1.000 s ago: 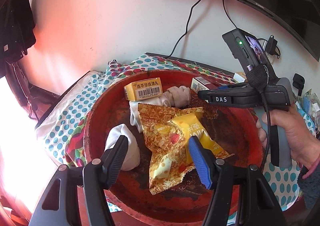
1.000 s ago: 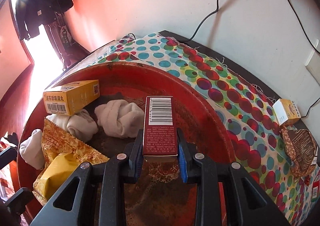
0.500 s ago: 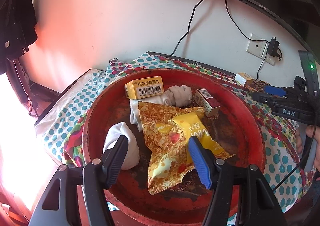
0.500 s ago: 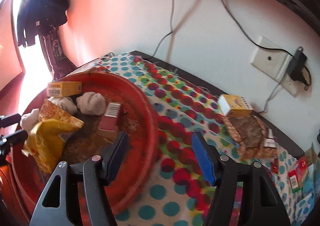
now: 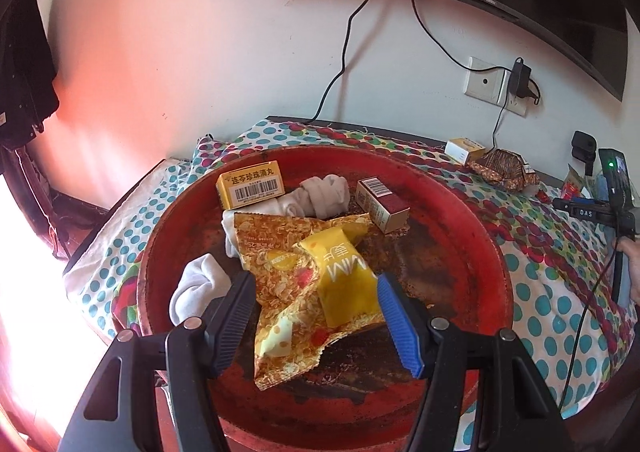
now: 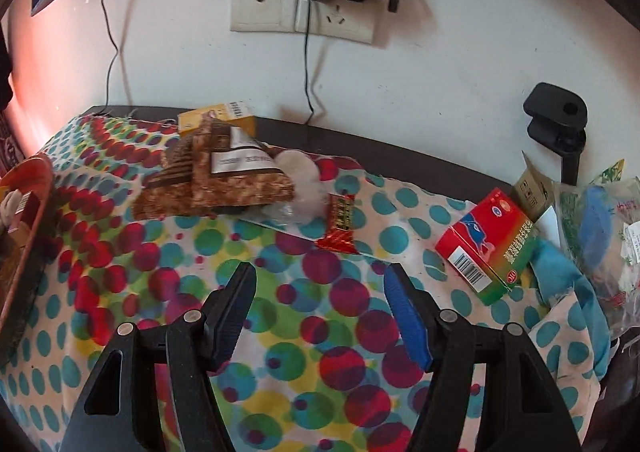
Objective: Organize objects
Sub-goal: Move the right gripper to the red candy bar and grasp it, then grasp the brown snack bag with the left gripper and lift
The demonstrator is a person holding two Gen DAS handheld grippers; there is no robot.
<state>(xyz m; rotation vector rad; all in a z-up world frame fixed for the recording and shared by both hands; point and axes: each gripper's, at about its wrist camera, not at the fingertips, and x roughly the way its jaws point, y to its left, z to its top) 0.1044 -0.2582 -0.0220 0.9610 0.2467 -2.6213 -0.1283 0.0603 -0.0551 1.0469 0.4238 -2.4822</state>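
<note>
The left gripper (image 5: 316, 292) hung over the red tray (image 5: 472, 220), its jaws apart and clamped on nothing, with a yellow packet (image 5: 344, 284) and a crinkled snack bag (image 5: 288, 292) lying below them. Also in the tray were a yellow box (image 5: 250, 184), a dark red box (image 5: 382, 204) on its side and some rolled white socks (image 5: 324, 192). The right gripper (image 6: 320, 288) was over the dotted cloth (image 6: 280, 332) well away from the tray, jaws apart and empty, having just opened. Ahead of it lay a brown wrapper (image 6: 216, 180), a small red sachet (image 6: 340, 220) and a red-and-green box (image 6: 488, 244).
</note>
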